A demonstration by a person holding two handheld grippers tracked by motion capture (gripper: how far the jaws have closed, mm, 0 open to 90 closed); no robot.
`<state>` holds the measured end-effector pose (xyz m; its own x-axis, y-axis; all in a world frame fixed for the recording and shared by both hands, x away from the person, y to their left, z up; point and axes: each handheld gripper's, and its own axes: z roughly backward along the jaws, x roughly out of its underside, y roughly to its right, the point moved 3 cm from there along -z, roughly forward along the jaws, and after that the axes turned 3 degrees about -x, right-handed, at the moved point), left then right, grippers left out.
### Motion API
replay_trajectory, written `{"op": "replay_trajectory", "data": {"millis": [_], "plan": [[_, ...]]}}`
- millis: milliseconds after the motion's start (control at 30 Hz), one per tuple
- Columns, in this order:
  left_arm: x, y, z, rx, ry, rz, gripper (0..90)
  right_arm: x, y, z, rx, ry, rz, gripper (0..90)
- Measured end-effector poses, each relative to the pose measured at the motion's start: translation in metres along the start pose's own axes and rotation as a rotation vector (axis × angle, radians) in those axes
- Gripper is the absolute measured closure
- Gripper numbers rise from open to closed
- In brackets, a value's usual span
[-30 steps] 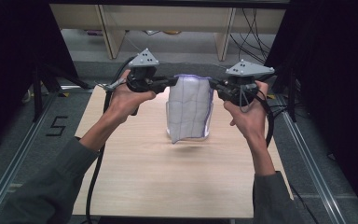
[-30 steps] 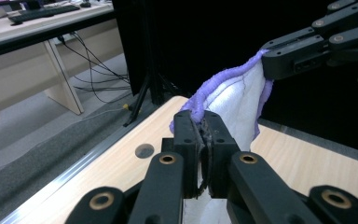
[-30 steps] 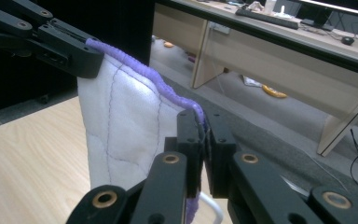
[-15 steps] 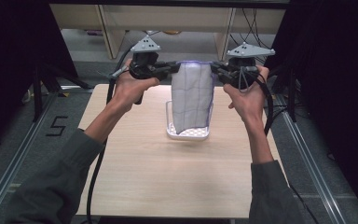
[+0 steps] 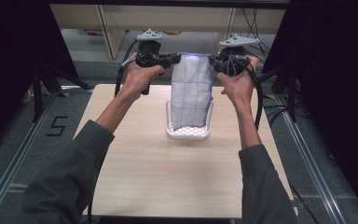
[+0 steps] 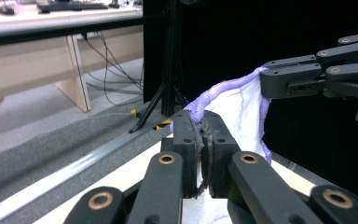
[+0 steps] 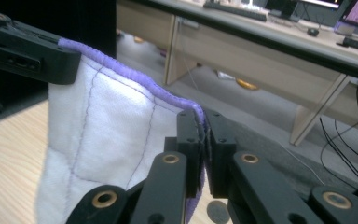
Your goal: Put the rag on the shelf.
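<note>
Cloth (image 5: pixel 192 93), one piece, white and quilted with thin stitched lines and a purple bound edge, hangs stretched by its top edge between two grippers above the far half of the one wooden table (image 5: pixel 135 186). Its lower end drops into a single white perforated basket (image 5: pixel 170 133) standing on the tabletop, so the bottom of the fabric sits inside the basket walls. The left gripper (image 5: pixel 170 58) has its two jaws pressed together on the cloth's upper left corner; in the left gripper view (image 6: pixel 200 133) the purple edge runs straight into the seam between the black jaws. The right gripper (image 5: pixel 214 61) is likewise clamped on the upper right corner, and in the right gripper view (image 7: pixel 203 126) the purple binding disappears between its closed jaws. Each gripper carries one grey three-cornered plate on top and trails one black cable. Two hands hold the grippers level with each other, and two grey-sleeved forearms reach in from the near edge, one on each side of the basket.
</note>
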<state>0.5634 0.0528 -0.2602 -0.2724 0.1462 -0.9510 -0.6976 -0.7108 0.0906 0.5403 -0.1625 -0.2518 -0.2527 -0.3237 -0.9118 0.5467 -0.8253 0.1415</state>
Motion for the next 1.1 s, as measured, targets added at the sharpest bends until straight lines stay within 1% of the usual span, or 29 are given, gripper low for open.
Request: {"op": "replay_trajectory", "data": {"millis": [33,67,100,167,233,267,300,333,367,433,467,500,567,600,633,667,700,733,767,800,833,867,900,933,967,1000,1033,1067,1100], "plan": [[0.003,-0.003,-0.004,-0.005,-0.007,0.008,84.9,0.003,0.001,-0.009,0.004,-0.018,0.001,86.8],[0.005,-0.006,-0.007,-0.01,-0.011,0.017,84.9,0.003,0.001,-0.009,0.004,-0.018,0.001,86.8],[0.006,-0.008,-0.01,-0.013,-0.011,0.032,84.9,0.004,0.002,-0.014,0.011,-0.017,0.001,86.8],[0.009,-0.013,-0.014,-0.018,-0.013,0.052,84.8,0.007,0.005,-0.024,0.007,-0.023,-0.014,86.7],[0.01,-0.018,-0.017,-0.028,-0.015,0.055,84.8,0.011,0.008,-0.035,-0.003,-0.034,-0.023,86.7],[0.011,-0.019,-0.018,-0.034,-0.012,0.056,84.8,0.011,0.008,-0.035,-0.003,-0.034,-0.023,86.7],[0.012,-0.021,-0.019,-0.033,-0.015,0.062,84.8,0.012,0.01,-0.038,-0.001,-0.029,-0.012,86.7],[0.013,-0.022,-0.02,-0.028,-0.021,0.067,84.8,0.014,0.01,-0.041,-0.01,-0.034,-0.02,86.7],[0.015,-0.024,-0.022,-0.025,-0.023,0.067,84.6,0.017,0.01,-0.044,-0.004,-0.032,-0.049,86.6],[0.019,-0.026,-0.026,-0.027,-0.035,0.084,84.4,0.021,0.011,-0.047,-0.012,-0.057,-0.056,86.6],[0.021,-0.028,-0.028,-0.034,-0.048,0.087,84.4,0.023,0.011,-0.05,-0.013,-0.057,-0.069,86.5],[0.023,-0.028,-0.03,-0.033,-0.053,0.095,84.3,0.026,0.011,-0.051,-0.014,-0.072,-0.064,86.5],[0.027,-0.03,-0.034,-0.021,-0.06,0.106,84.2,0.031,0.011,-0.055,-0.01,-0.091,-0.087,86.4],[0.03,-0.031,-0.036,-0.025,-0.065,0.112,84.2,0.033,0.012,-0.057,-0.015,-0.101,-0.074,86.4],[0.032,-0.032,-0.038,-0.028,-0.072,0.115,84.1,0.037,0.012,-0.06,-0.014,-0.097,-0.103,86.3],[0.035,-0.033,-0.039,-0.028,-0.075,0.124,84.1,0.037,0.012,-0.06,-0.014,-0.097,-0.103,86.3],[0.037,-0.035,-0.041,-0.027,-0.077,0.137,84.1,0.04,0.012,-0.061,-0.023,-0.108,-0.121,86.3],[0.04,-0.036,-0.043,-0.023,-0.082,0.148,83.9,0.042,0.013,-0.063,-0.024,-0.114,-0.116,86.3],[0.042,-0.037,-0.044,-0.017,-0.083,0.156,83.6,0.044,0.013,-0.065,-0.024,-0.117,-0.122,86.2],[0.044,-0.037,-0.046,-0.017,-0.093,0.155,83.4,0.047,0.014,-0.066,-0.029,-0.132,-0.122,86.2],[0.046,-0.038,-0.047,-0.018,-0.097,0.155,83.3,0.05,0.015,-0.069,-0.026,-0.129,-0.125,86.1],[0.048,-0.038,-0.049,-0.02,-0.102,0.155,83.2,0.052,0.016,-0.07,-0.026,-0.151,-0.132,86.0],[0.05,-0.039,-0.051,-0.024,-0.112,0.156,83.3,0.055,0.016,-0.074,-0.027,-0.143,-0.133,85.9],[0.051,-0.039,-0.052,-0.024,-0.117,0.152,83.4,0.057,0.016,-0.075,-0.033,-0.174,-0.142,85.9],[0.053,-0.039,-0.054,-0.024,-0.12,0.156,83.5,0.06,0.017,-0.078,-0.035,-0.158,-0.131,85.9],[0.055,-0.04,-0.055,-0.021,-0.126,0.159,83.6,0.062,0.017,-0.08,-0.045,-0.174,-0.147,85.9],[0.057,-0.04,-0.056,-0.024,-0.133,0.156,83.6,0.065,0.017,-0.082,-0.041,-0.182,-0.148,85.9],[0.06,-0.041,-0.058,-0.028,-0.145,0.154,83.6,0.067,0.017,-0.083,-0.048,-0.202,-0.152,85.9],[0.064,-0.042,-0.06,-0.026,-0.155,0.158,83.6,0.07,0.017,-0.086,-0.06,-0.202,-0.162,85.8]]}}
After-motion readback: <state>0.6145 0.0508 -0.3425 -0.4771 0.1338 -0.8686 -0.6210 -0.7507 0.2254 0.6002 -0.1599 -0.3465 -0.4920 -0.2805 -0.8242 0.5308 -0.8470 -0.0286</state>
